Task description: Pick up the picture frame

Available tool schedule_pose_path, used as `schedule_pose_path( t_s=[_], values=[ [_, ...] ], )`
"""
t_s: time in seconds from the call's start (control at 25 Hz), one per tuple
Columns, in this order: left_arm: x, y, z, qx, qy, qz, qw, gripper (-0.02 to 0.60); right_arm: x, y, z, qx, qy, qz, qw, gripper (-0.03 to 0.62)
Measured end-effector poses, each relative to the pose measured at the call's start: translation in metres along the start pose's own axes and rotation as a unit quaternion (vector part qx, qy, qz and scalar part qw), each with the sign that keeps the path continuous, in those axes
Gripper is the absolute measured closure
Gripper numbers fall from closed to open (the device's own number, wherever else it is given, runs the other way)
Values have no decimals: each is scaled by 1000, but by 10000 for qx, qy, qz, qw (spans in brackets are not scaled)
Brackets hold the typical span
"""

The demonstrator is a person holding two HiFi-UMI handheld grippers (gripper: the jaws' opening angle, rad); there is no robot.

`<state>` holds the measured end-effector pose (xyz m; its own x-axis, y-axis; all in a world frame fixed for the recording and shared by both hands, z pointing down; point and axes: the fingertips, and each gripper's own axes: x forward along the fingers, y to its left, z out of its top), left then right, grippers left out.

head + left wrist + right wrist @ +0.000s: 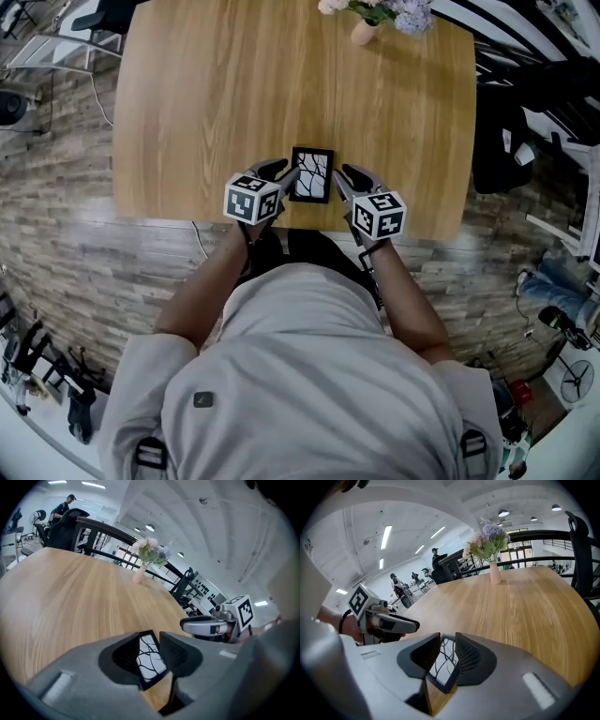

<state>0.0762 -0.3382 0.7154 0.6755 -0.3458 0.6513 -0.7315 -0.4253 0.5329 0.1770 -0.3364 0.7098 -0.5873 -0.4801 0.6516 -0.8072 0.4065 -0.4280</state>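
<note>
Picture frame (310, 175) on table (206, 94), vase (364, 32) well apart

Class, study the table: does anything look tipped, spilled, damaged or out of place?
Nothing stands out. The picture frame sits near the front edge of the table, roughly square to it, with no damage that shows. The flower vase at the far edge stands upright, with nothing spilled.

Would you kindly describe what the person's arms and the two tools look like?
Both the left tool and the right tool have grey moulded bodies with dark, ribbed pads. Each carries a white cube printed with black square markers. The person wears a pale grey top with short sleeves; the arms are bare below them.
</note>
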Motion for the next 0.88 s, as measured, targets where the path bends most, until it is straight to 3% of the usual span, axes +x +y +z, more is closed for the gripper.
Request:
schedule_pose_path(
  t_s=[0.52, 0.88],
  values=[
    [43, 33, -55, -416, 569, 229, 9973, 419, 38, -23, -50, 346, 536, 36, 9980, 471],
    [59, 46, -72, -591, 830, 253, 9945, 405, 58, -31, -77, 441, 921, 3, 9948, 465]
  ],
)
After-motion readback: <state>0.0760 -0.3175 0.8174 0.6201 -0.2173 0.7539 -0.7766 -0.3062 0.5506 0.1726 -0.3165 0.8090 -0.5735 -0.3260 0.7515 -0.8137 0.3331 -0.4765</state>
